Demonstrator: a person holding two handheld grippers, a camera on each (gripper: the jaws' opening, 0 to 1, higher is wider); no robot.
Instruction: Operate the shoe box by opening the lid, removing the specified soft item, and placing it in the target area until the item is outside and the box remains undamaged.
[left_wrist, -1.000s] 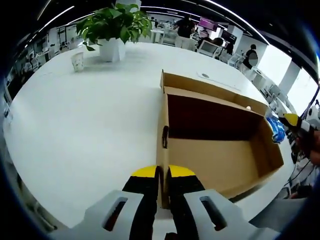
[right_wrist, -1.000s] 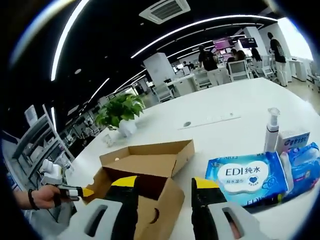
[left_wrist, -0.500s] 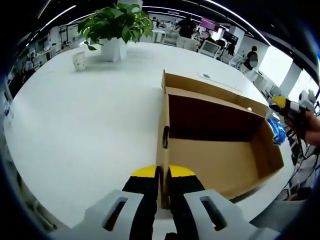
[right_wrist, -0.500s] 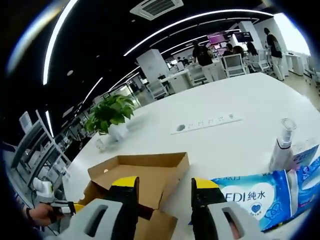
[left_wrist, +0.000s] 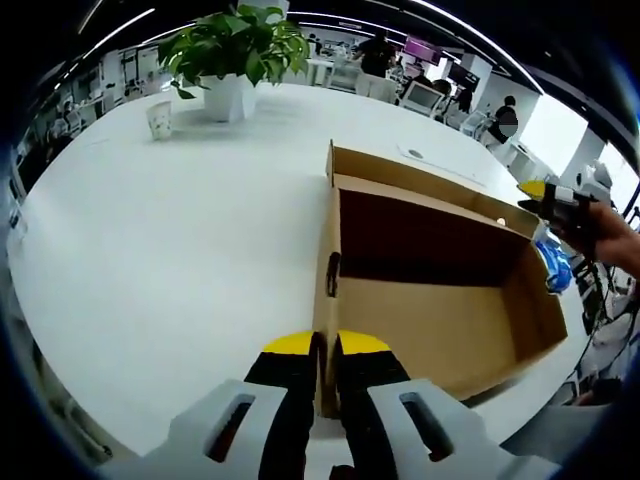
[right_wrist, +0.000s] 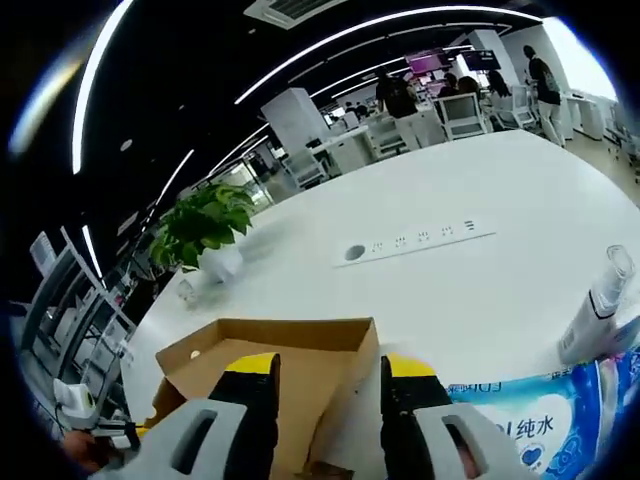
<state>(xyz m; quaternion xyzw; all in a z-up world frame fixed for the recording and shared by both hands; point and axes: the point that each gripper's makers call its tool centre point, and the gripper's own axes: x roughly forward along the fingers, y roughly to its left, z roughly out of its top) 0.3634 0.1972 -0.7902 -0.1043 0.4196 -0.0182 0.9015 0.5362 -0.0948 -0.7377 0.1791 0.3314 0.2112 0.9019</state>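
The brown cardboard shoe box lies open on the white table, its lid folded up along the far side. Its inside looks bare, with shadow against the far wall. My left gripper is shut on the box's near end wall. A hand holds my right gripper in the air over the box's far right corner. In the right gripper view, the right gripper is open with nothing held, above the box lid. A blue pack of wet wipes lies on the table right of the box.
A potted plant and a small paper cup stand at the table's far left. A spray bottle stands by the wipes, and a power strip is set into the table. People and desks are in the background.
The right gripper has lifted and moved toward the box's far corner, staying open. Its view has swung so the wipes sit lower right. The left gripper and box have not moved.
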